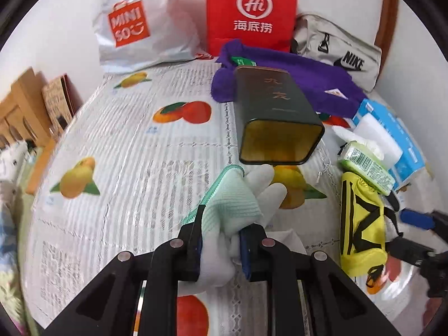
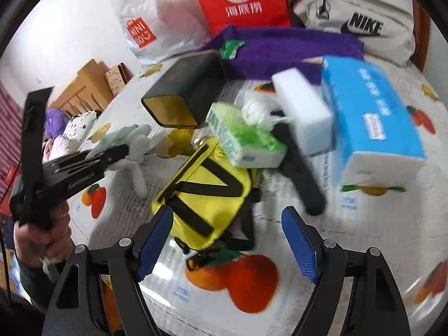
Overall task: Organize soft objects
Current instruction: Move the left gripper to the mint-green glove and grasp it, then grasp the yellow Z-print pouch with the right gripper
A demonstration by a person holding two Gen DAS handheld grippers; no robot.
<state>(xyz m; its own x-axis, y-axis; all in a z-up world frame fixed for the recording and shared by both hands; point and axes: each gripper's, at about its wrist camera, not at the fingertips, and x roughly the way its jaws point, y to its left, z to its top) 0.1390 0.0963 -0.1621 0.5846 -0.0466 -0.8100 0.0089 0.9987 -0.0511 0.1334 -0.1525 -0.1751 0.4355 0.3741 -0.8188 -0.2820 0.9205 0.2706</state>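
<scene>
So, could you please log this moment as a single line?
left gripper: shut on glove | right gripper: open, above yellow pouch | dark tin: on its side, empty

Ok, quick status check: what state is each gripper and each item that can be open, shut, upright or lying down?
Left gripper: shut on the glove.
Right gripper: open, empty, above the yellow pouch.
Dark tin: on its side, open end showing, looks empty.
Red paper bag: upright.
White plastic bag: upright, slumped.
Green tissue pack: opened, tissue sticking out.
</scene>
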